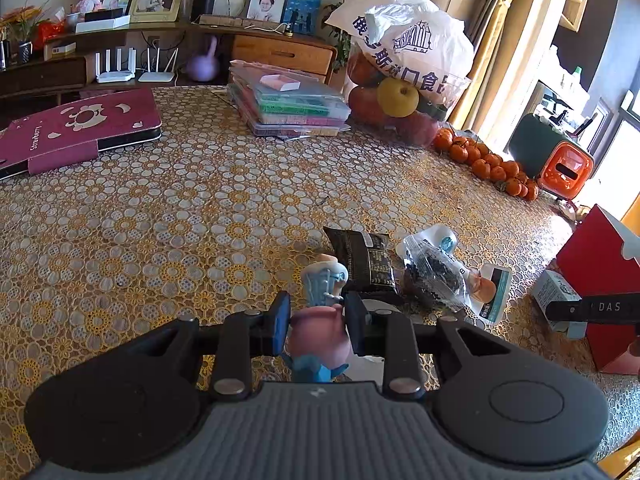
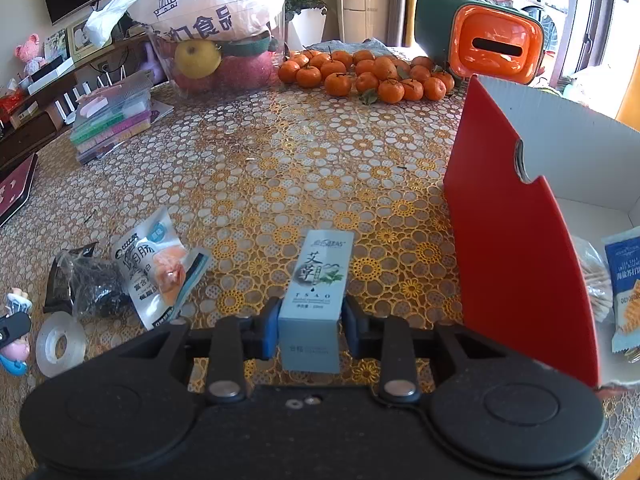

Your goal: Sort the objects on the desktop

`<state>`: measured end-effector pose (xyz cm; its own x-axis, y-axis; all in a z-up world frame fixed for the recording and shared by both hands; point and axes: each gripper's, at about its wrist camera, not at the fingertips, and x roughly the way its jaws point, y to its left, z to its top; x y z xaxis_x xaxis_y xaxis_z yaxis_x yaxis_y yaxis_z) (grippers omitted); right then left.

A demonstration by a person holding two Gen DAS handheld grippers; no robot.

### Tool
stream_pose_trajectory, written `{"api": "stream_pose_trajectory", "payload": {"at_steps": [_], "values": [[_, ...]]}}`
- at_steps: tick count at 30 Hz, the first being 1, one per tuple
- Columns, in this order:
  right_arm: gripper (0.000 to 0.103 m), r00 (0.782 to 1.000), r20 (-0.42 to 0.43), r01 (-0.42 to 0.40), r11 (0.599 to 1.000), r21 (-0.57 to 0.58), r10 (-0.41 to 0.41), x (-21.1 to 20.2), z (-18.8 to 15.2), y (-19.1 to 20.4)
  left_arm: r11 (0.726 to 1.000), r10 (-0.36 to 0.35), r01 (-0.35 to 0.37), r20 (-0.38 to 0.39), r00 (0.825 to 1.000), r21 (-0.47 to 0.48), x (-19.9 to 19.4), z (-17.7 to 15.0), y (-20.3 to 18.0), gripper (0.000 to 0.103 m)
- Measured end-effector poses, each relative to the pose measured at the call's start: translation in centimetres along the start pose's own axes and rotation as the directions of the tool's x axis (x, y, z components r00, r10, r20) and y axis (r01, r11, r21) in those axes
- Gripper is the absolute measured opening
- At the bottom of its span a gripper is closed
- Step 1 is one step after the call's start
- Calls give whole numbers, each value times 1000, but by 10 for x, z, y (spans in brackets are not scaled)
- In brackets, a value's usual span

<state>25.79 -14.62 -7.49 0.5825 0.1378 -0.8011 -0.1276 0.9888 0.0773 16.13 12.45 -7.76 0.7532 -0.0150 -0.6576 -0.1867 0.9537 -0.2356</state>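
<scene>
The left hand-held gripper (image 1: 316,322) pinches a small pink-and-blue figurine (image 1: 320,336) at its middle. The right hand-held gripper (image 2: 310,322) clamps a pale blue, upright carton (image 2: 316,300) beside the red box (image 2: 516,264) above the table (image 2: 320,152).

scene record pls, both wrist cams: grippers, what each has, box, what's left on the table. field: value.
left gripper: shut on figurine
right gripper: shut on pale blue carton
red box: open, right of carton, holds cracker packet
loose on table: tape roll, black packet, clear bag of dark bits, sausage packet
background: tangerines, fruit bag, stacked plastic cases
</scene>
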Motion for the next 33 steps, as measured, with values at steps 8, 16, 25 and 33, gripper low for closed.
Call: {"api": "stream_pose_trajectory", "payload": {"at_steps": [8, 16, 25, 33], "values": [[31, 999, 11, -34, 999, -29, 34, -25, -12, 1, 1000, -19, 19, -5, 1000, 11, -19, 0, -9, 28], [31, 996, 42, -72, 996, -58, 74, -58, -22, 0, 998, -59, 60, -14, 998, 35, -39, -3, -29, 28], [31, 989, 96, -102, 990, -96, 111, -102, -27, -10, 989, -115, 114, -1, 993, 94, -65, -1, -61, 28], [31, 981, 137, -127, 987, -96, 139, -133, -34, -28, 974, -171, 170, -5, 985, 150, -87, -1, -96, 28]]}}
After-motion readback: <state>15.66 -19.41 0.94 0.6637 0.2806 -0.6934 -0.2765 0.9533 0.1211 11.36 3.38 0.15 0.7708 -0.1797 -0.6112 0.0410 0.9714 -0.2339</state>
